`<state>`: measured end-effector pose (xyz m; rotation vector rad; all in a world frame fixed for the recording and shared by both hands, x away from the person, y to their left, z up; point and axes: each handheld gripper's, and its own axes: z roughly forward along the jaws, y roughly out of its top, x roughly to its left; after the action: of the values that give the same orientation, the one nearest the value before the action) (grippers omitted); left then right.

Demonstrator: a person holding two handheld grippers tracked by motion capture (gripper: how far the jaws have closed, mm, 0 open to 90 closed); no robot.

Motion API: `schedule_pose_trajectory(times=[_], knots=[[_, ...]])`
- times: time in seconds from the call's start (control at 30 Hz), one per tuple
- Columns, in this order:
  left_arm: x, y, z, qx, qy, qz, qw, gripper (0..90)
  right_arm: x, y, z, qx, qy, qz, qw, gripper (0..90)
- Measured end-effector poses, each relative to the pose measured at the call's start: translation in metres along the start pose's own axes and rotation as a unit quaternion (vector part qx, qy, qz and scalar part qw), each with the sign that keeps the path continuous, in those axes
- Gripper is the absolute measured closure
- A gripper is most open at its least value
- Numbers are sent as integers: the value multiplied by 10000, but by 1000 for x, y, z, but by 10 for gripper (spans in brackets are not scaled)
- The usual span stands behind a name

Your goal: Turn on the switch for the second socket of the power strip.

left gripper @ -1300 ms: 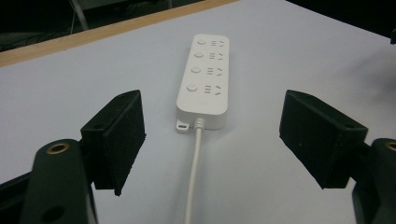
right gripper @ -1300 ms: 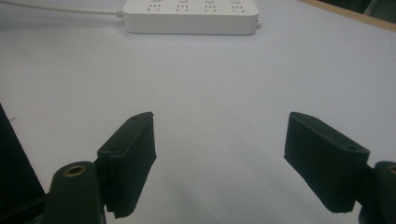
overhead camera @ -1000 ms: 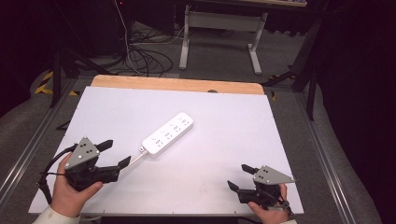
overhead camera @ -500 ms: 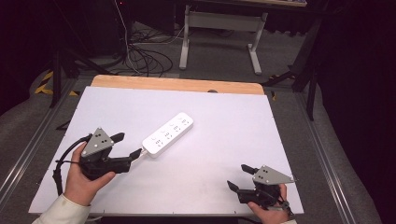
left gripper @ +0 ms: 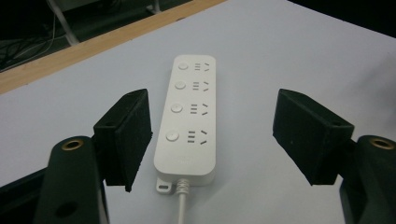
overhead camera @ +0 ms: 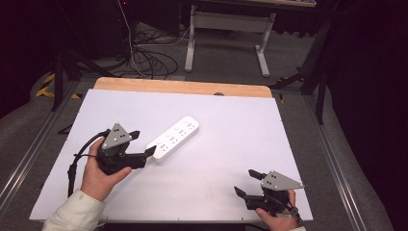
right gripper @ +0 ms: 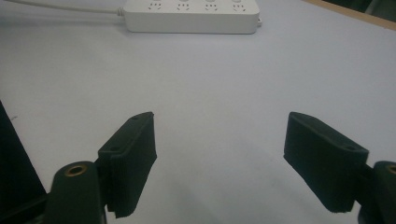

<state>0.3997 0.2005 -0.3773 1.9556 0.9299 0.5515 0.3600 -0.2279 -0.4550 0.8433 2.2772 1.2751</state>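
My left hand-held gripper (overhead camera: 143,143) has moved in, jaws apart, to the cord end of the power strip (overhead camera: 173,138) mid-tabletop (overhead camera: 240,139); probably a grasp next. Right hand-held gripper (overhead camera: 248,183) waits, jaws apart.

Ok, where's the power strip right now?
In the high view the power strip lies left of the table's centre, its cord end just ahead of the open left gripper.

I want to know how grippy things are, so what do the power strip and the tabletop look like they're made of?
The power strip looks like smooth, hard white plastic with a slight sheen; its moulded buttons and socket slots suggest that. The tabletop seems to be a matte white sheet or laminate over a board, judging by the bare wood-coloured strip along its far edge.
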Motion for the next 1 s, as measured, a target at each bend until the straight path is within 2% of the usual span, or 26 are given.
schedule_pose_trajectory(times=[0.37,0.73,1.0], knots=[[2,7,22,119,-21,-1,9999,320,-1,0,0,4,34,0,10000,256],[4,14,48,276,109,-14,9996,344,-1,-1,0,20,57,-20,10000,260],[13,14,67,340,195,-252,9989,370,-3,-2,1,35,86,-7,10000,264]])
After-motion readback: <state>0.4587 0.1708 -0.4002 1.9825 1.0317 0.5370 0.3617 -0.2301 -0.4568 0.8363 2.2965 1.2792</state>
